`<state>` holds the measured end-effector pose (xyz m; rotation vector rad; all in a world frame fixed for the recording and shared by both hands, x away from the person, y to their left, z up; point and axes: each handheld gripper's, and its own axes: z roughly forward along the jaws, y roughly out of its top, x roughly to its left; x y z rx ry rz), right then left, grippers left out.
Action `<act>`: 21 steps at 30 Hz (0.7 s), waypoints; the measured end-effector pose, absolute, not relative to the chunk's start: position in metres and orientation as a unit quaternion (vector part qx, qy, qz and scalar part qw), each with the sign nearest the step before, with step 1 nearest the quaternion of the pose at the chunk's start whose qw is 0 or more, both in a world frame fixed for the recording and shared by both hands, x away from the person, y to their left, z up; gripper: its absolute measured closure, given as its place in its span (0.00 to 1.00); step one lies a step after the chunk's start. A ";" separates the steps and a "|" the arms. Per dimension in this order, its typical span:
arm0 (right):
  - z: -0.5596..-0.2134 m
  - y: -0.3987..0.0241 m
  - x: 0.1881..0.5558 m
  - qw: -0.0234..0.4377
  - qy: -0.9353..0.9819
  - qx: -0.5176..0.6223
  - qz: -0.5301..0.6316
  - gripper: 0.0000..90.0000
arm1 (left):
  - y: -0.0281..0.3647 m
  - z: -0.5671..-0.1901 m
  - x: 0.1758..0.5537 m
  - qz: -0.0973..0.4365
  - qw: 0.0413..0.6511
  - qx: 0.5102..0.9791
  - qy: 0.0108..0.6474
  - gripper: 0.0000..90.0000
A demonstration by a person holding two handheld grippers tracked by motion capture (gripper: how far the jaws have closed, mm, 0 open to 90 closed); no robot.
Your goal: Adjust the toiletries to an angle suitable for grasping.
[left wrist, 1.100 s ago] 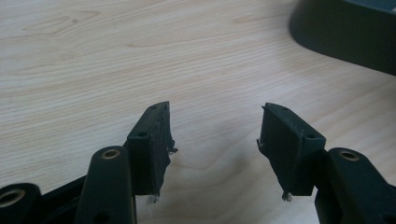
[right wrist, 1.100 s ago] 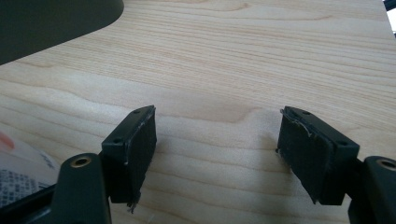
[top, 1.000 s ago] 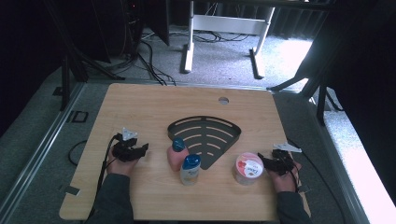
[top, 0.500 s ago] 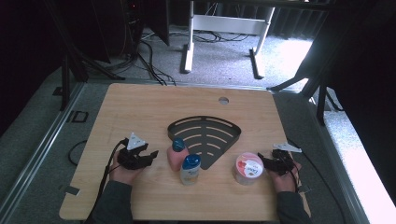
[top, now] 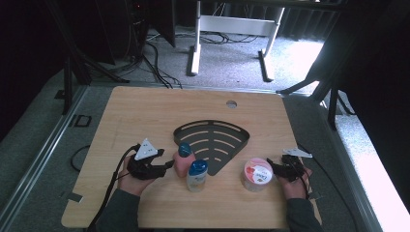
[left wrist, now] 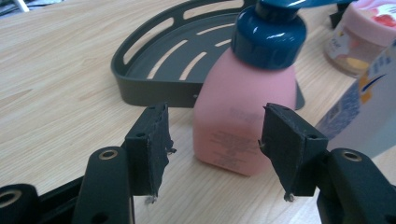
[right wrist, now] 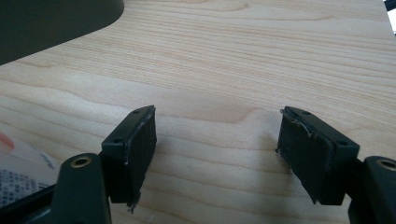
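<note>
Left hand-held gripper (top: 167, 165): It had travelled across the surface (top: 145, 116) from the left edge towards the middle since a second earlier, and now sat just beside the pink bottle (top: 182, 162), jaws pointing at it.
Jaw state, left: Roughly half open, having just widened slightly. In the left gripper view the pink bottle (left wrist: 245, 119) stood between and just beyond the two pads (left wrist: 156, 135), with a gap visible on each side. Nothing was gripped.
Right hand-held gripper (top: 270, 166): Unmoved across the three high-view pictures, resting near the right edge just beside the pink-lidded jar (top: 256, 174). Its own view showed jaws wide apart over bare wood, holding nothing.
Pink bottle, position: Upright on the surface, blue cap on, just in front of the dark corner rack (top: 212, 142) and close to its near edge. Same spot as a second earlier.
White bottle (top: 197, 176): Upright, just to the right and nearer the person than the pink bottle; whether the two touched could not be told.
Work in hand (judgement): The approach to the pink bottle appeared all but complete; the grasp itself was not yet made.
Next move (judgement): A short advance to bring the pads alongside the bottle's body, then closing.
Risk (judgement): The white bottle stood close by the right-hand jaw and might be nudged during closing.
</note>
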<state>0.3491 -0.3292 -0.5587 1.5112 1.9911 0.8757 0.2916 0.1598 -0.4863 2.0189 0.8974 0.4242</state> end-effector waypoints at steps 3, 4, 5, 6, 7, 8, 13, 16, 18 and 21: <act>-0.559 -0.329 0.349 0.244 0.729 0.553 0.321 0.31 | 0.157 -0.483 0.291 0.166 0.433 0.813 0.353 0.47; -0.559 -0.329 0.349 0.244 0.729 0.553 0.321 0.31 | 0.155 -0.480 0.291 0.168 0.432 0.815 0.348 0.47; -0.559 -0.329 0.349 0.244 0.729 0.553 0.320 0.31 | 0.153 -0.479 0.291 0.167 0.432 0.817 0.344 0.47; -0.559 -0.329 0.349 0.244 0.729 0.553 0.320 0.31 | 0.151 -0.477 0.291 0.167 0.432 0.819 0.340 0.47; -0.559 -0.329 0.349 0.244 0.729 0.553 0.320 0.31 | 0.149 -0.476 0.291 0.169 0.431 0.820 0.336 0.47; -0.559 -0.329 0.349 0.244 0.729 0.553 0.320 0.31 | 0.147 -0.475 0.292 0.168 0.431 0.821 0.334 0.47; -0.559 -0.329 0.349 0.244 0.729 0.553 0.320 0.31 | 0.140 -0.472 0.296 0.169 0.430 0.823 0.329 0.45; -0.559 -0.329 0.349 0.244 0.729 0.553 0.321 0.31 | 0.135 -0.473 0.298 0.171 0.425 0.826 0.328 0.43; -0.559 -0.329 0.349 0.244 0.729 0.553 0.321 0.31 | 0.132 -0.475 0.300 0.174 0.424 0.828 0.324 0.42; -0.559 -0.329 0.350 0.244 0.730 0.553 0.321 0.31 | 0.128 -0.475 0.303 0.174 0.421 0.832 0.317 0.42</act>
